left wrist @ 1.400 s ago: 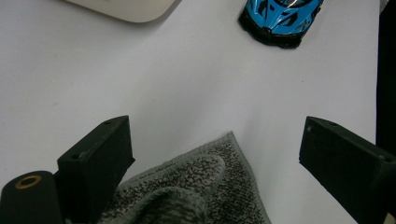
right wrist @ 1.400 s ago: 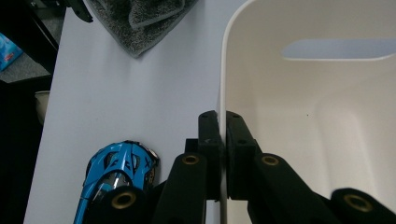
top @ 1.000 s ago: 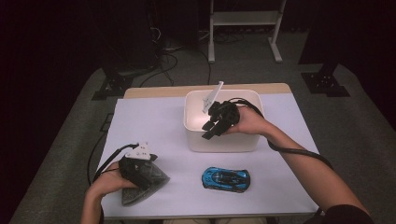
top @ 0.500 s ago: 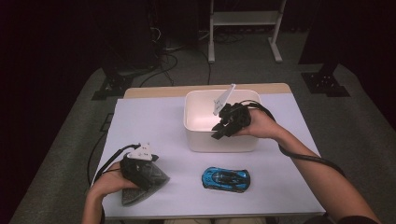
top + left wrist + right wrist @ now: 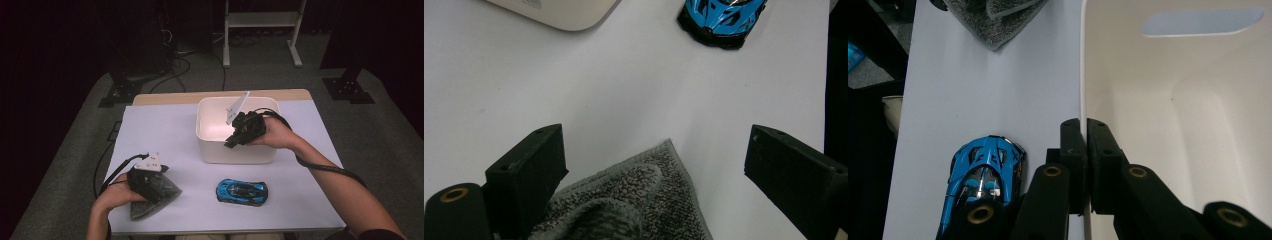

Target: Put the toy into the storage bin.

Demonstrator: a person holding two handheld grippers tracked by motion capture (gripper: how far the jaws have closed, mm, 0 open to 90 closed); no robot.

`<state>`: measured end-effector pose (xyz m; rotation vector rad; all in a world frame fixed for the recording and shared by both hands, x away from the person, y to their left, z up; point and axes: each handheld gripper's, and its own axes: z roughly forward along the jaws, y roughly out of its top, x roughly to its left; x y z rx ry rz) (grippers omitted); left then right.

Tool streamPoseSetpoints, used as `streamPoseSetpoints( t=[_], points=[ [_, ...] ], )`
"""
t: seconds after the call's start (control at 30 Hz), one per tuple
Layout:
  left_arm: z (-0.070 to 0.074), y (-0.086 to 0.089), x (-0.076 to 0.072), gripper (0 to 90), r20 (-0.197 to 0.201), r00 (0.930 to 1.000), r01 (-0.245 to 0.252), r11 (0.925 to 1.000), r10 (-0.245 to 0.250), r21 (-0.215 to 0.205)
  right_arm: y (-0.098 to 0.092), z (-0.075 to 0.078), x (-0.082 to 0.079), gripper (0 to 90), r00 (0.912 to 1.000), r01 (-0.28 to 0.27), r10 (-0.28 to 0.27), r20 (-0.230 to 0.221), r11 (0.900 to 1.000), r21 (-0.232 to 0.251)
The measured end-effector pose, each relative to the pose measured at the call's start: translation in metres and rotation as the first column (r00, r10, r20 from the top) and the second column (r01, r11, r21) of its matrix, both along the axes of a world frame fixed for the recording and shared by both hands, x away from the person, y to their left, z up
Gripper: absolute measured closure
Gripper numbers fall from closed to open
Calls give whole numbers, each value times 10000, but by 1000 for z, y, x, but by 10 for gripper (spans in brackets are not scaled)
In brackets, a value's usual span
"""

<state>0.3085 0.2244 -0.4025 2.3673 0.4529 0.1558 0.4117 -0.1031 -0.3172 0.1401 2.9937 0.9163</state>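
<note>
At the near left of the worktop (image 5: 165,125) the left gripper (image 5: 651,165) rests with its jaws wide apart over a crumpled grey cloth (image 5: 150,197), gripping nothing; the blue toy car (image 5: 242,191) lies untouched near the middle. To the right, the right gripper (image 5: 239,135) has just clamped its jaws onto the near wall of the white bin (image 5: 235,152), so the bin is gripped but not yet moved. The bin's floor is partly hidden.

Toy car (image 5: 242,192): blue, on the white table cover (image 5: 165,130), near the front edge.
Metal stand (image 5: 261,20): on the floor beyond the table.
</note>
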Motion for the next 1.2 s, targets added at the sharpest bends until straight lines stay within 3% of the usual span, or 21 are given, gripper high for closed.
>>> streamPoseSetpoints(
  t=[0.4,0.43,0.5,0.57,0.8,0.9,1.0,1.2],
  points=[
    [0,0,-1,88,-1,10000,-5,10000,5,-51,3,0,-8,857,9998,-199,198,-72,9998,-23],
    [0,0,0,88,12,10000,-21,10000,21,-62,3,1,-8,790,9997,-155,156,-174,9999,53],
    [0,1,0,88,11,10000,-47,9999,47,-108,2,1,-8,758,9997,-106,110,-221,9998,157],
    [-1,0,0,88,6,10000,-60,9999,60,-112,-2,4,-11,635,9999,79,-76,-116,9996,262],
    [-2,-1,0,87,-51,10000,-65,9999,64,-112,-17,14,-21,514,9994,304,-314,113,9965,783],
    [-3,-1,0,68,-110,9999,-23,10000,23,-48,-25,24,-35,441,9987,214,-267,431,9929,1171],
    [-4,-1,0,67,-121,9999,-34,10000,34,-53,-28,27,-44,394,9988,128,-190,458,9912,1320],
    [-2,-2,-1,67,-40,9999,-114,9999,113,-84,-34,22,-63,299,9990,20,-86,430,9886,1503]
  ],
)
